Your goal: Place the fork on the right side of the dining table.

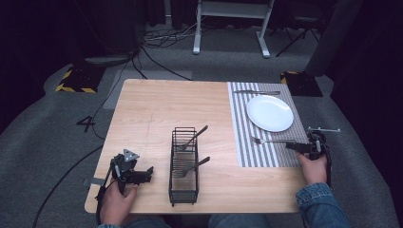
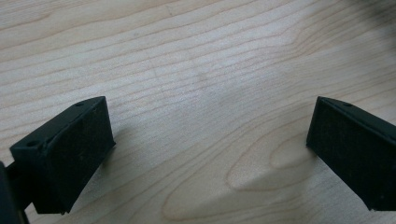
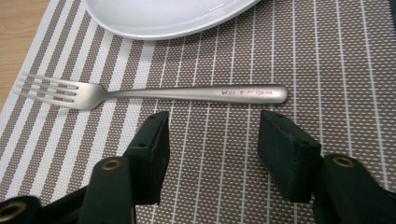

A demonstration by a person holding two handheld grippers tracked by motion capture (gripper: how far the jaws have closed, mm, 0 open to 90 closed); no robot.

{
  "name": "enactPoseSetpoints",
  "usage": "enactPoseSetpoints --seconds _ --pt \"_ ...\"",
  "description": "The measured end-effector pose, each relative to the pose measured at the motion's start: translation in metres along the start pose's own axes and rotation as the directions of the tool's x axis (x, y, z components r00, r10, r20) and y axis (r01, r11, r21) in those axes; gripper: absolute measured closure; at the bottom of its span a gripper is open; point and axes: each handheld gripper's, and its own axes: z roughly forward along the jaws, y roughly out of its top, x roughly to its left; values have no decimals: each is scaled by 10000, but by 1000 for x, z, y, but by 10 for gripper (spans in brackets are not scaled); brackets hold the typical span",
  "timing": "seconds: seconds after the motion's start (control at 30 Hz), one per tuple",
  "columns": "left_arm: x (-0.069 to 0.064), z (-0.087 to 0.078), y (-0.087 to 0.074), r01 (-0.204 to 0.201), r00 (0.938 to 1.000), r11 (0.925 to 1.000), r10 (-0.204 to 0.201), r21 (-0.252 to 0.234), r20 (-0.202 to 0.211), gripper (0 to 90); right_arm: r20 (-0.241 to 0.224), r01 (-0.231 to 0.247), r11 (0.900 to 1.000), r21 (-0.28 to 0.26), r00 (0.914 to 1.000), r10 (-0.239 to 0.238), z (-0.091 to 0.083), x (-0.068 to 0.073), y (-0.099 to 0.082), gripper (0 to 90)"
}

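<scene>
Right gripper (image 3: 212, 128) fingers (image 3: 152, 140) released, parted just short of fork (image 3: 187, 93); nothing grasped. Fork flat on mat (image 3: 327, 56), just beside plate (image 3: 159, 18), handle across the gap, presumably a laid place setting. Left gripper (image 2: 210, 140) fingers spread, idle over bare table (image 2: 196, 56), well apart from plate. Rack (image 1: 184, 164) with two utensils between.

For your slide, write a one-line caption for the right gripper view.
Open right gripper poised just short of a fork lying on a striped placemat beside a white plate.
</scene>
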Motion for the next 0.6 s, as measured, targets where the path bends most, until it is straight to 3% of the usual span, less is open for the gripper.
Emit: enactPoseSetpoints --seconds 0.23,0.37,0.5,0.53,0.57,0.6 --pt "0 0 0 0 10000 10000 0 0 0 5 -168 98 9997 -237 9998 -102 -6 8 2 437" --pt "0 0 0 -1 10000 10000 1 2 0 5 -610 381 9976 -582 9973 -416 -14 25 7 434" --pt "0 0 0 -3 10000 10000 3 0 -1 5 -886 1048 9909 -839 9897 -1121 -24 44 12 431" --pt "0 0 0 -1 10000 10000 1 -1 -1 5 -970 1404 9852 -984 9839 -1499 -29 53 14 428" --pt "0 0 0 -1 10000 10000 1 -1 -1 5 -970 1404 9852 -984 9839 -1499 -29 53 14 428" --pt "0 0 0 -2 10000 10000 2 2 -2 5 -1102 1643 9807 -1057 9782 -1758 -34 62 14 423"
